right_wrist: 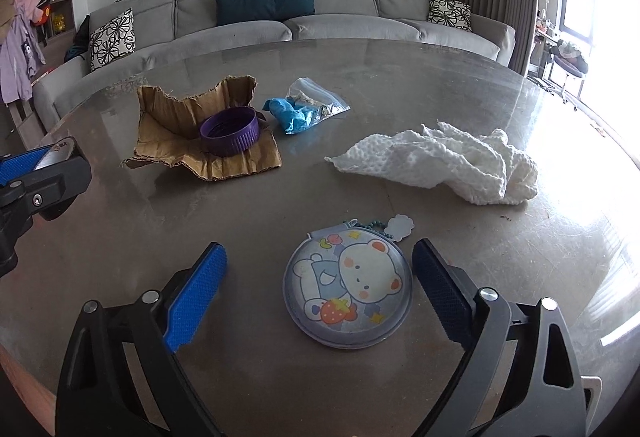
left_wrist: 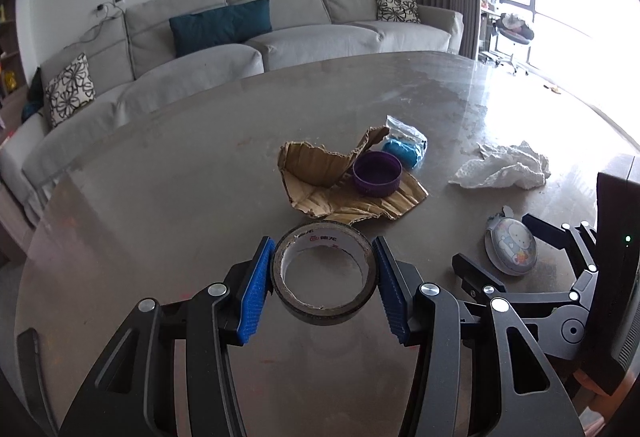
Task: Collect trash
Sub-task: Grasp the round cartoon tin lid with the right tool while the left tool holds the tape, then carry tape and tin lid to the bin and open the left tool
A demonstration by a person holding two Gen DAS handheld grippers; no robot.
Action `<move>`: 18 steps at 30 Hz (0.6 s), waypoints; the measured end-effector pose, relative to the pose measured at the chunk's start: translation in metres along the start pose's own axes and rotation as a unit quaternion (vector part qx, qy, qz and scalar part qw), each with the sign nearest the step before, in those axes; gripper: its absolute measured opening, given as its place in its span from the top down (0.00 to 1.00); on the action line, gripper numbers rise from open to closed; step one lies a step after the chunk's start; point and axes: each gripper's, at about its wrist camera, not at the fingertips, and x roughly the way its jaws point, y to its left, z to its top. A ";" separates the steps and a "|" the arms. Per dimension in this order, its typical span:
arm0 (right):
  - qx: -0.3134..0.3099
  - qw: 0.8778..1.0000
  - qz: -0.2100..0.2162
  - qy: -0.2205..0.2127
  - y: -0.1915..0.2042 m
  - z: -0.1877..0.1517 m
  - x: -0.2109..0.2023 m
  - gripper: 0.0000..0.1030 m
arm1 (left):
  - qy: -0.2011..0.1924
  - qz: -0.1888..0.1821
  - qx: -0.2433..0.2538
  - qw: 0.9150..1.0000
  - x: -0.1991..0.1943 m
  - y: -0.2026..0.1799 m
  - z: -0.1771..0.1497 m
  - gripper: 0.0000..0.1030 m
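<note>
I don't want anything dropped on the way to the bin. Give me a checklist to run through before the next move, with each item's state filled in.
1. Left hand-held gripper has the tape roll between both pads: ok.
2. Roll lifted off the table: cannot tell.
3. Right hand-held gripper open and free: ok.
4. Round bear pouch lies flat between the right fingers, untouched: ok.
5. Other trash in sight and unblocked, namely torn cardboard, purple cap, blue bag, crumpled paper towel: ok.
6. Trash bin located: not ok, none in either view.
</note>
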 end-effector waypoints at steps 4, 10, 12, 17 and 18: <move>-0.007 1.000 -0.003 0.000 0.003 0.000 -0.003 0.45 | -0.003 0.001 -0.001 1.000 -0.006 -0.002 0.001 0.50; -0.027 0.999 -0.006 -0.023 0.009 0.001 -0.023 0.45 | -0.013 0.003 0.012 1.000 -0.020 -0.012 0.002 0.50; -0.028 0.999 -0.004 -0.039 0.008 0.005 -0.036 0.45 | -0.018 0.002 0.016 1.000 -0.027 -0.017 0.003 0.50; -0.025 0.997 -0.014 -0.079 -0.004 0.008 -0.076 0.45 | -0.025 -0.006 0.029 0.999 -0.040 -0.036 0.003 0.50; -0.021 0.996 -0.017 -0.084 -0.007 0.007 -0.084 0.45 | -0.026 -0.008 0.034 0.999 -0.043 -0.042 0.003 0.50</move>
